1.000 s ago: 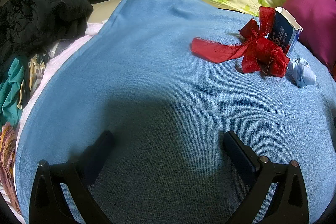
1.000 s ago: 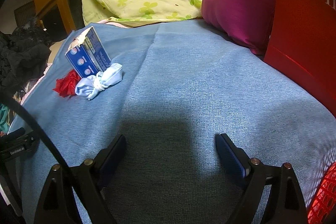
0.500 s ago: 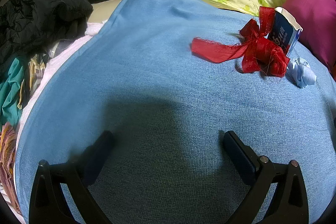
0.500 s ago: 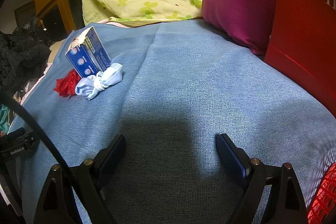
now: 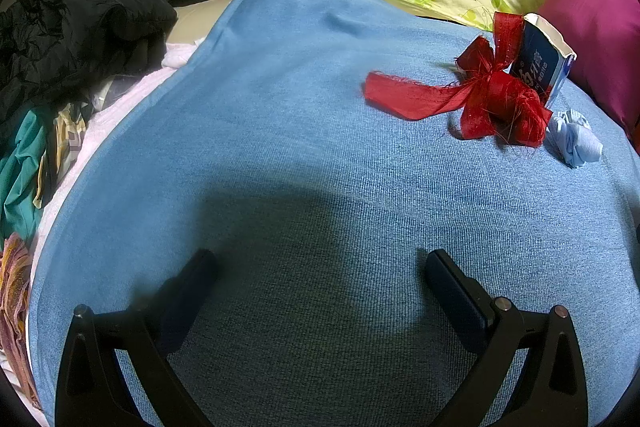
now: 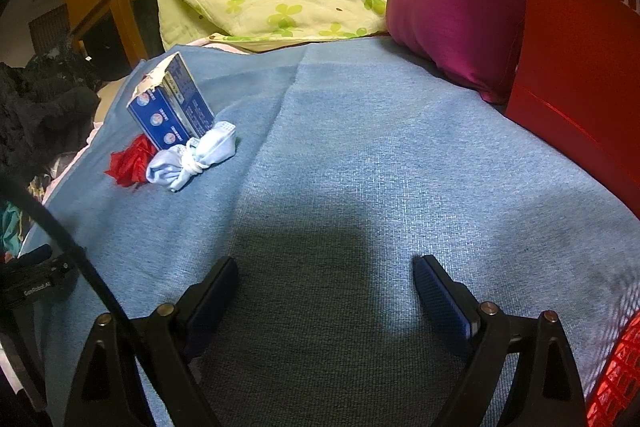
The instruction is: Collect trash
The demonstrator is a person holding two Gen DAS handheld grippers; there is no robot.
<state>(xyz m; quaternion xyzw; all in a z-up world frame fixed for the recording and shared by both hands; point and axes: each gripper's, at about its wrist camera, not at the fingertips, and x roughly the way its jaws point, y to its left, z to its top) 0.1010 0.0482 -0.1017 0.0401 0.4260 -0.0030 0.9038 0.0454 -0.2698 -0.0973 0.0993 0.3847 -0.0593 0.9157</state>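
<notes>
Meanwhile both the left gripper [image 5: 320, 267] and right gripper [image 6: 325, 273] gape empty above the blue blanket [image 5: 280, 131], well apart from the red ribbon [image 5: 480, 95].

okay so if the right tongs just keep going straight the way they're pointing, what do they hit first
Most likely the bare blue blanket. The right tongs stand open and empty, angled down at it; the box, knotted mask and ribbon lie off to the left.

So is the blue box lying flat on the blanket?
No, the blue box stands upright on the blue blanket, its torn top end up, with the knotted pale blue mask at its foot.
</notes>
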